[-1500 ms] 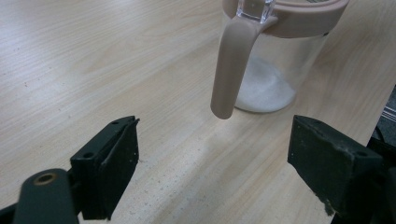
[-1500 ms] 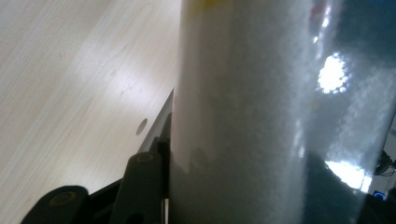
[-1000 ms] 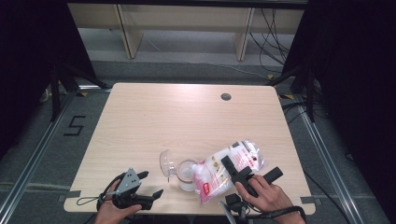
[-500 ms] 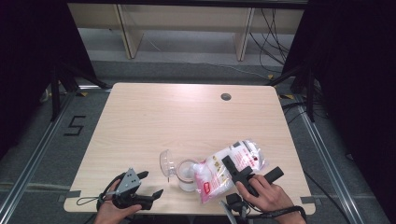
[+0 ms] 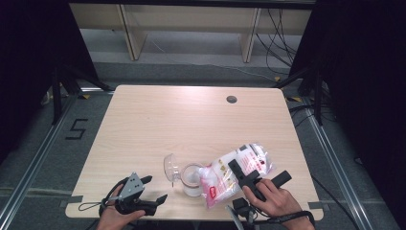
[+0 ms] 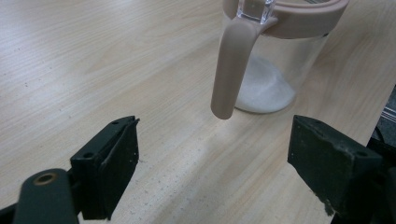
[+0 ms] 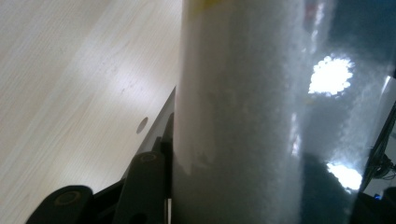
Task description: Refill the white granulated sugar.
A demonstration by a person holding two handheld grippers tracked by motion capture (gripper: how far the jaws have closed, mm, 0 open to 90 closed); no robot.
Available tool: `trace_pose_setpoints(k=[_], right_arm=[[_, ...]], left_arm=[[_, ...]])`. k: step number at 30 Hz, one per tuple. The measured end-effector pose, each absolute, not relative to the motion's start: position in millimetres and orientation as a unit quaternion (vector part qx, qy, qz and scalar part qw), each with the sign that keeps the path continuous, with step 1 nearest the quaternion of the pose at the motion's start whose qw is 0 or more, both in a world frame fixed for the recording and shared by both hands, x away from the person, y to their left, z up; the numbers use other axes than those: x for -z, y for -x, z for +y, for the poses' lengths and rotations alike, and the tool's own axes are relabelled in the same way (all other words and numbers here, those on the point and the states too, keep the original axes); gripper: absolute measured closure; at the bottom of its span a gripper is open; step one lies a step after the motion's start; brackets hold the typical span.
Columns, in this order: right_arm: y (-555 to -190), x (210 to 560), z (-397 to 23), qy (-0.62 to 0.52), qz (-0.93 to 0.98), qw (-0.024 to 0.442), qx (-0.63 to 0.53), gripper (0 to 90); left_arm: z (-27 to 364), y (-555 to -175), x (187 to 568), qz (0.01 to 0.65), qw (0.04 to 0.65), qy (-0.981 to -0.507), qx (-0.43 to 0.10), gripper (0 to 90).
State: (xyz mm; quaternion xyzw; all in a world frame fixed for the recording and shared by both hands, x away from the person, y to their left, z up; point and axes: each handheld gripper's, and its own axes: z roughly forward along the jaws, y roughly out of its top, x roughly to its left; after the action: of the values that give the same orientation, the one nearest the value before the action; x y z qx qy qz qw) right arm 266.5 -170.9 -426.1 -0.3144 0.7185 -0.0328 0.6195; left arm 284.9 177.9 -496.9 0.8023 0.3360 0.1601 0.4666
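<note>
the right claw (image 5: 256, 178) pinches the bag of white grains (image 5: 239, 170), tilting its mouth over the clear jar (image 5: 191, 179) just beside it, apparently to pour. the left claw (image 5: 153, 189) waits spread, the jar's handle (image 6: 231, 70) just ahead, likely to steady it on the desk (image 5: 191, 120).

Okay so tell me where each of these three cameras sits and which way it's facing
High view: above the person's table edge, looking forward and down on the table; both hands show.
Left gripper view: on the left gripper, looking low along open jaws at the jar.
Right gripper view: on the right gripper, pressed against the bag in its jaws.
Shared: high and left gripper views both show the jar.
</note>
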Motion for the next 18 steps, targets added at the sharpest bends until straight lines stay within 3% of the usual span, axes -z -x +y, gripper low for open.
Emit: trace_pose_setpoints(k=[18], right_arm=[[-265.2, 427.1, -167.5, 0.322, 0.718, 0.616, 0.030, 63.4]], left_arm=[[177.0, -285.1, 497.1, 0.333, 0.473, -0.801, -0.158, 16.2]])
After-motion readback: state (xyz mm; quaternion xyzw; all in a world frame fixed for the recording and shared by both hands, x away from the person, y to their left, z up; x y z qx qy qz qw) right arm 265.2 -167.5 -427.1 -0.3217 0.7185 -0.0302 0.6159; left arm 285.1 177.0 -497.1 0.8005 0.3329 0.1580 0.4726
